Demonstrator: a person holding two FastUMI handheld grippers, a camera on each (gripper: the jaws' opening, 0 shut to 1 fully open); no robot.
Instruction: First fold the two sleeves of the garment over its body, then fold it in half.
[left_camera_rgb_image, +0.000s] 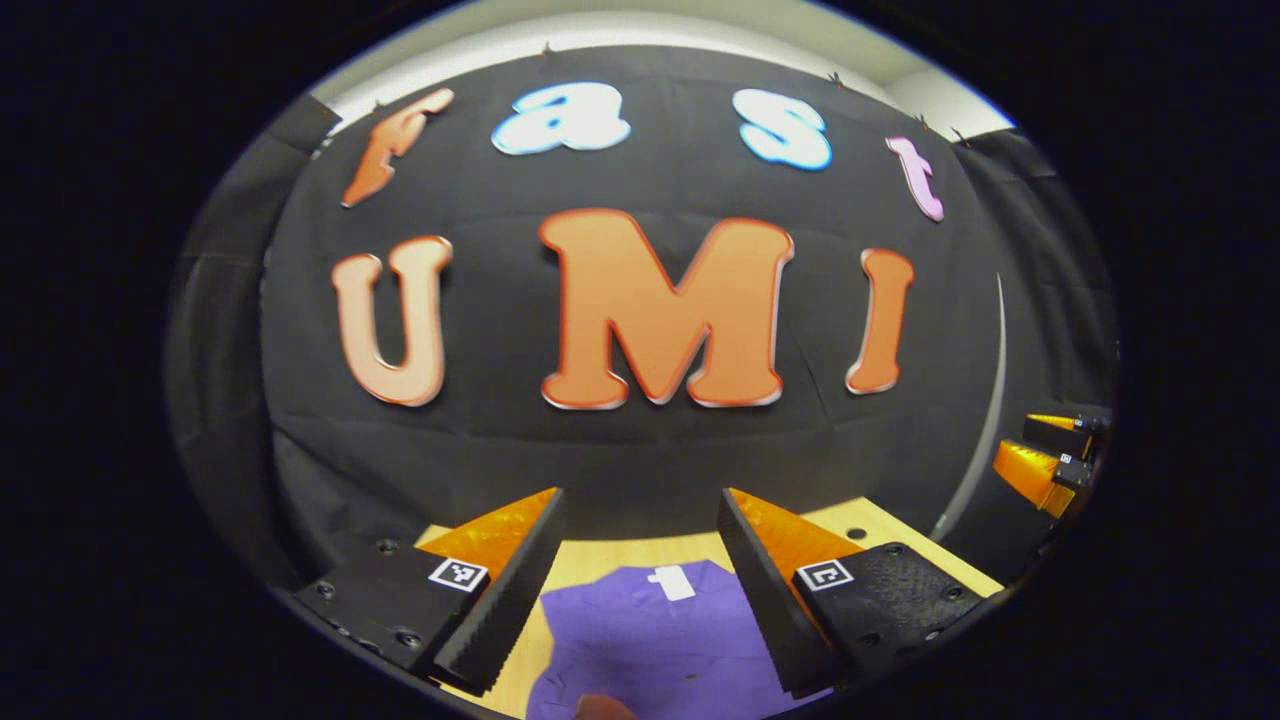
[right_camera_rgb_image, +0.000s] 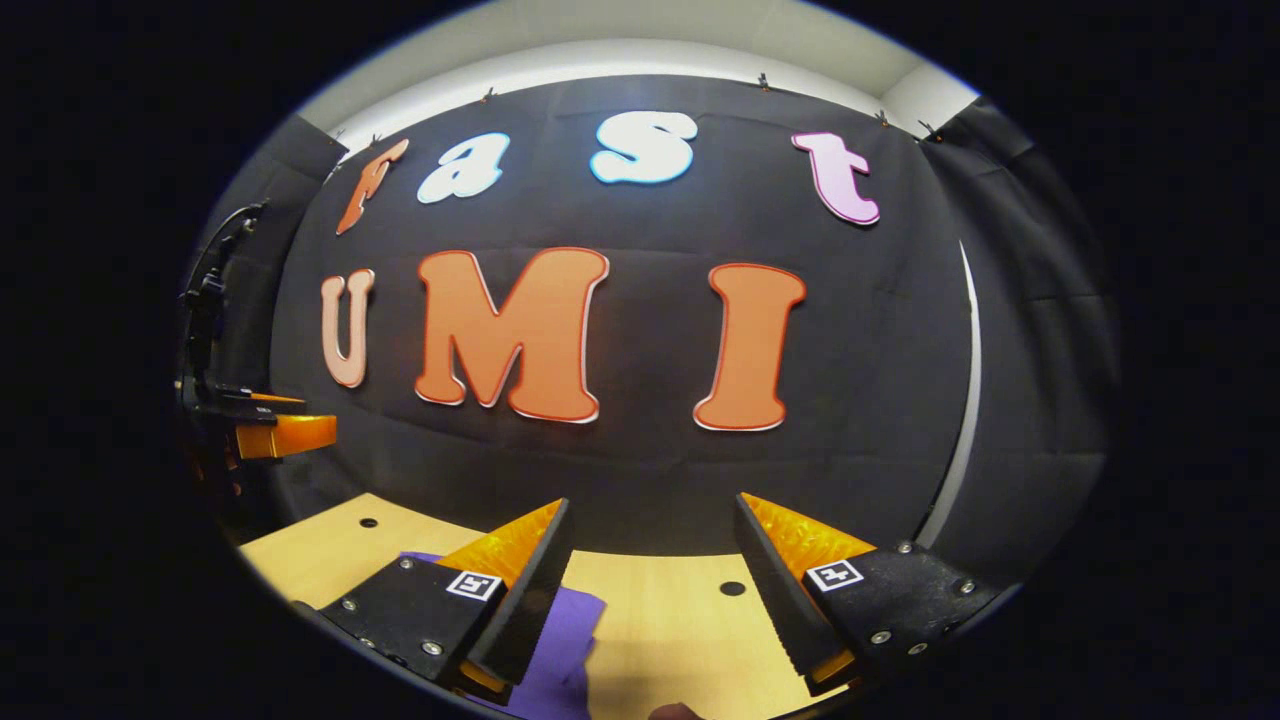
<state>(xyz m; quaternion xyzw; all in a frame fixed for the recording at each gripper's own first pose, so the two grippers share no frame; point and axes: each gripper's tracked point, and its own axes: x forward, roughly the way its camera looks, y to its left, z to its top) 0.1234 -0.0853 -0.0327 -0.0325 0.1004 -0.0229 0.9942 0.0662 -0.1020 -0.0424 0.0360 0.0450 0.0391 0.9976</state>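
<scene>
Left gripper view: left gripper (left_camera_rgb_image: 640, 505) at bottom centre, fingers spread wide, nothing between them, held above the table. Purple garment (left_camera_rgb_image: 655, 640) flat on the light wooden table (left_camera_rgb_image: 600, 560), bottom centre of frame, seen through the gap between the fingers. White neck label (left_camera_rgb_image: 672, 582) at the garment's far edge, near centre. Some creases across the purple fabric. Small round hole in the table (left_camera_rgb_image: 856, 533) lower right, just past the right finger. Right gripper (left_camera_rgb_image: 1050, 455) at far right edge, mid-height, well apart from the garment, fingers parted, gripping nothing. Black cloth wall (left_camera_rgb_image: 620, 450) across the middle and top, pale ceiling strip (left_camera_rgb_image: 700, 25) above it.

Right gripper view: right gripper (right_camera_rgb_image: 655, 520) at bottom centre, jaws wide apart, empty, raised off the table. Corner of the purple garment (right_camera_rgb_image: 565, 640) at lower left of centre, partly behind the left finger, lying on the table (right_camera_rgb_image: 660, 610). Bare wood between the fingers. Table holes at lower centre (right_camera_rgb_image: 733, 588) and lower left (right_camera_rgb_image: 368, 523). Left gripper (right_camera_rgb_image: 285, 430) at left edge, mid-height, off the table; opening cannot be judged from this angle. Dark stand or cabling (right_camera_rgb_image: 205, 290) at upper left edge, too dim to name. Thin pale strip (right_camera_rgb_image: 975, 340) running down the right side of the wall.
</scene>
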